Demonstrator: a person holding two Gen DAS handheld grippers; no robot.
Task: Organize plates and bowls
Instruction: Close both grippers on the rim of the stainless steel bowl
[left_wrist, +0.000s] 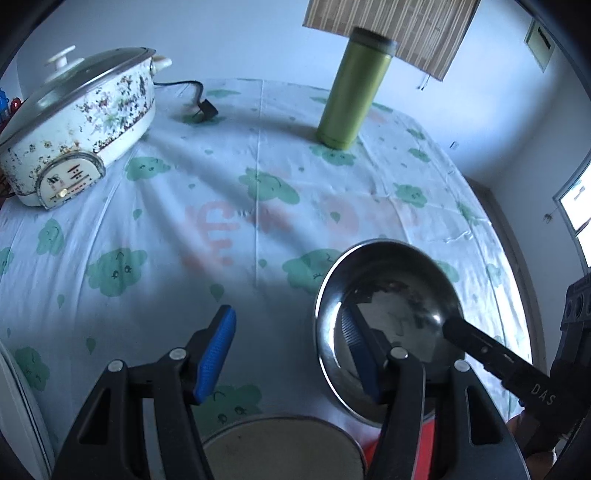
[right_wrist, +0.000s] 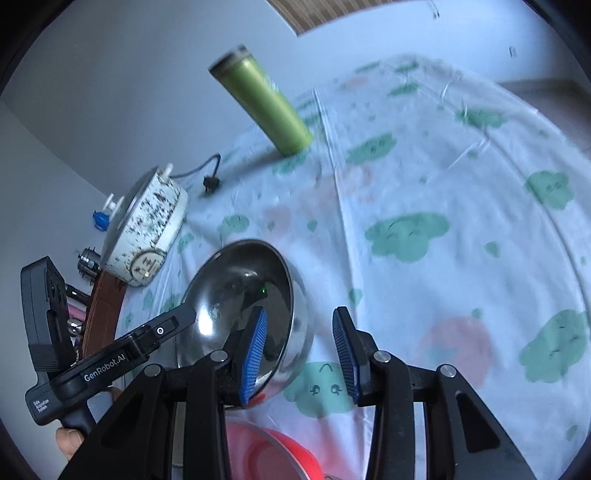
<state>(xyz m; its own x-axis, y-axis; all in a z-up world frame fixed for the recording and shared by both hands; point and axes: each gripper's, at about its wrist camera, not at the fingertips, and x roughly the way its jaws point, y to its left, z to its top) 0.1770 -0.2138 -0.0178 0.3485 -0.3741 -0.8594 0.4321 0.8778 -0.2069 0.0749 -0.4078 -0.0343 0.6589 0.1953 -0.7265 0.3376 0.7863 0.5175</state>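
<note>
On the near right part of the desk (left_wrist: 166, 240), which is covered by a pale cloth printed with green clouds, a steel bowl (left_wrist: 391, 314) sits tilted, its lower edge over a red bowl (right_wrist: 273, 454). I cannot tell whether it rests there or is lifted.

Left tool (left_wrist: 290, 354): released. One blue pad is inside the steel bowl and the other is well clear of its outer wall, so only the bowl's left wall stands between them.

Right tool (right_wrist: 301, 358): also released. One pad is inside the bowl and the other just outside, with a strip of cloth showing between that pad and the wall.

A round dish with a tan inside (left_wrist: 280, 446) lies below the left tool, beside the red bowl.

Far side: a green flask (left_wrist: 351, 96) stands upright. A speckled white electric pot (left_wrist: 77, 122) with a glass lid is at the far left, and its plug (left_wrist: 207, 109) lies loose on the cloth.
</note>
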